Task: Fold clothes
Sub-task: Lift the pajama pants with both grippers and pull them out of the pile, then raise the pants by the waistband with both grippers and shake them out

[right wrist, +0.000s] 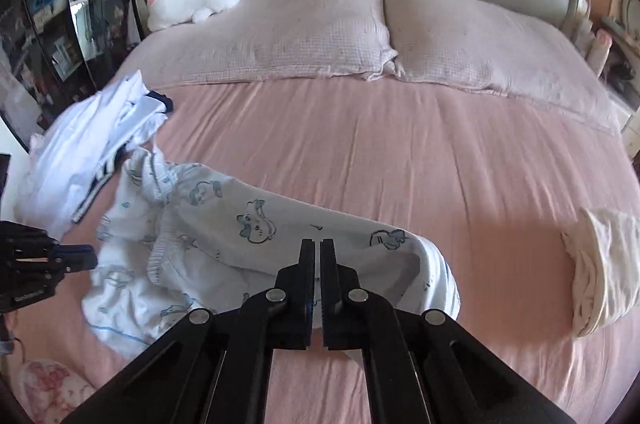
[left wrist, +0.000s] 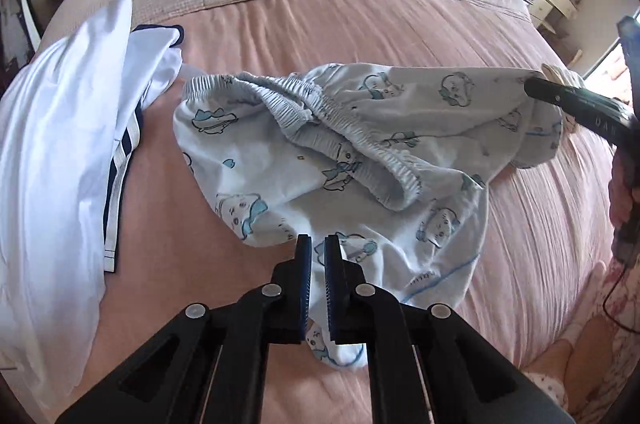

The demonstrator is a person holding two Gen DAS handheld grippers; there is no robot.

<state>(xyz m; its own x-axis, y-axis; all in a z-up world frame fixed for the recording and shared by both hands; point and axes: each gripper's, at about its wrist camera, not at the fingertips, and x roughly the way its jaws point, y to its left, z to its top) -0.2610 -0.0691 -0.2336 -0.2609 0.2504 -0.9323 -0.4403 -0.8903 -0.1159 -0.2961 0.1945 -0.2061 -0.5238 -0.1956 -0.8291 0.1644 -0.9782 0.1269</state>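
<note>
gripping the printed pyjama pants (left wrist: 360, 151), both the left gripper (left wrist: 318, 244) and right gripper (right wrist: 318, 248) pinch cloth; pants still crumpled, white clothes (left wrist: 60, 143) heaped, one white bundle (right wrist: 600, 264) folded.

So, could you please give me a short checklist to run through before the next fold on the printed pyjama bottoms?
1. Left gripper grips the printed pyjama bottoms: ok, jaws nearly shut with fabric between them.
2. Right gripper grips the other end: ok, jaws shut on the cloth.
3. Garment lies flat: not ok, the waistband is bunched and twisted.
4. Free bedspread beyond the garment: ok, bare pink surface there.
5. White clothes pile is apart from the bottoms: cannot tell, the edges lie very close near the waistband.
6. Folded white item out of the way: ok, well off to the right.
</note>
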